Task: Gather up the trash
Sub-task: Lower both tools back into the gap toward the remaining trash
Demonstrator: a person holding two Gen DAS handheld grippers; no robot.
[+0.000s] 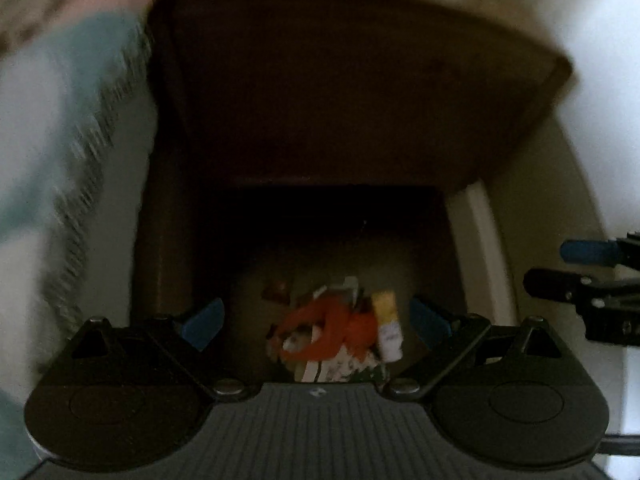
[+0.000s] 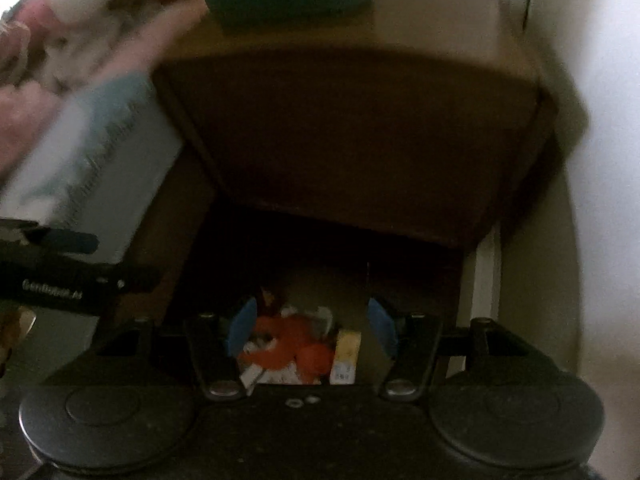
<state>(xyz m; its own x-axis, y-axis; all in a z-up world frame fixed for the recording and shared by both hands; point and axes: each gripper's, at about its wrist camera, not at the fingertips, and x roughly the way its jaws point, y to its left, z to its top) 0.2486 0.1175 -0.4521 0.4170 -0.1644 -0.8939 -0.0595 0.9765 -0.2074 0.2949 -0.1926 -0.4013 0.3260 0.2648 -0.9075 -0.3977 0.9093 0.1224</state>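
Both grippers, left (image 1: pixel 316 322) and right (image 2: pixel 312 330), hung open, empty, above a crumpled orange-and-white wrapper pile (image 1: pixel 340 336) under a dark brown wooden table (image 1: pixel 340 92).

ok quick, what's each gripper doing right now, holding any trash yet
Left gripper: open, holding nothing, above the trash pile.
Right gripper: open, nothing gripped, also over the pile.

Black tongs (image 1: pixel 316 322), blue fingertips (image 1: pixel 204 322), silver screws, ribbed grey housing, white lettering
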